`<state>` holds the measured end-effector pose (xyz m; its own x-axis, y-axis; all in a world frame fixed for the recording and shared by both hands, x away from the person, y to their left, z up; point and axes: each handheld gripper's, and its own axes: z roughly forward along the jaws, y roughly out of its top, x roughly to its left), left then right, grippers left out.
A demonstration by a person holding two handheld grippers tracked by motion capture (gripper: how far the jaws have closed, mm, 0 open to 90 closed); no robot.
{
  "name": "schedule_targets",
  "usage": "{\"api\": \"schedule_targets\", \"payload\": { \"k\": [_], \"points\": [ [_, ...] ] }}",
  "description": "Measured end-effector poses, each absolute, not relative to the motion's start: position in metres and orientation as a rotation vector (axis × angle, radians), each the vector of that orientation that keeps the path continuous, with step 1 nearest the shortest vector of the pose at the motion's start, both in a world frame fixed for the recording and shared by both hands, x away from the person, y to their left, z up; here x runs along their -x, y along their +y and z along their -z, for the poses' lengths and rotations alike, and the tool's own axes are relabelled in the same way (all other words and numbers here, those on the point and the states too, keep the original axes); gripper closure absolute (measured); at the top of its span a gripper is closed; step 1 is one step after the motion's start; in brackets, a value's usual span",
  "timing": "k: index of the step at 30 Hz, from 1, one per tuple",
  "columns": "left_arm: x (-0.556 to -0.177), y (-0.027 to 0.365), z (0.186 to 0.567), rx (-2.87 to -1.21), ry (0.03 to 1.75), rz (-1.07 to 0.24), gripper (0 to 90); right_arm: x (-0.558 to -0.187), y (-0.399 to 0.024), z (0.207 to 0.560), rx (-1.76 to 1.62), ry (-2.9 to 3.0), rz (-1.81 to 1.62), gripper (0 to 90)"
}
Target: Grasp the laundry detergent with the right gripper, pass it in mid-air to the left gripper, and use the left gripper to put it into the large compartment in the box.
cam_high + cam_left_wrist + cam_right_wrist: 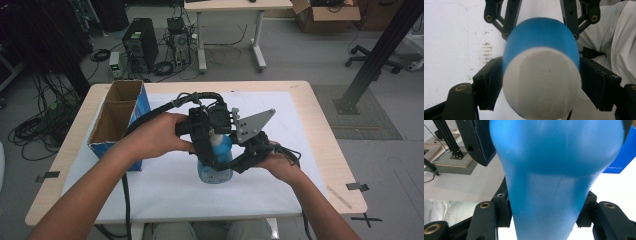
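Blue bottle (216,161) upright on the white mat (165,185), mid-table, just right of the open cardboard box (116,117). Clamped by the left gripper (209,131) at the white cap (541,82) and by the right gripper (544,212) around the narrow waist. Probably light, smooth, slightly yielding plastic, likely slippery; best held at that waist, not the rounded shoulder

A lab: computer tower (140,44), tangled cables (35,131) and a black metal frame post (381,52)

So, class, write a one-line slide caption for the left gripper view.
Left gripper clamps the white cap of a blue bottle above the white table cover.
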<state>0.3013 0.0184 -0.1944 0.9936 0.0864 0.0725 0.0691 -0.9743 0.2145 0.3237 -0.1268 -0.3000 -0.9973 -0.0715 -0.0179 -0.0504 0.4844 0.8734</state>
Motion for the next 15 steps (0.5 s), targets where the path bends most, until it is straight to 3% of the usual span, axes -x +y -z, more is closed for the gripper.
{"api": "schedule_targets", "payload": {
  "k": [15],
  "points": [
    [-0.3014, 0.0187, 0.1946, -2.917, 0.115, -0.127, 30.7, -0.3231, -0.1256, 0.3006, -0.109, -2.687, 1.583, 44.0]
  ]
}}
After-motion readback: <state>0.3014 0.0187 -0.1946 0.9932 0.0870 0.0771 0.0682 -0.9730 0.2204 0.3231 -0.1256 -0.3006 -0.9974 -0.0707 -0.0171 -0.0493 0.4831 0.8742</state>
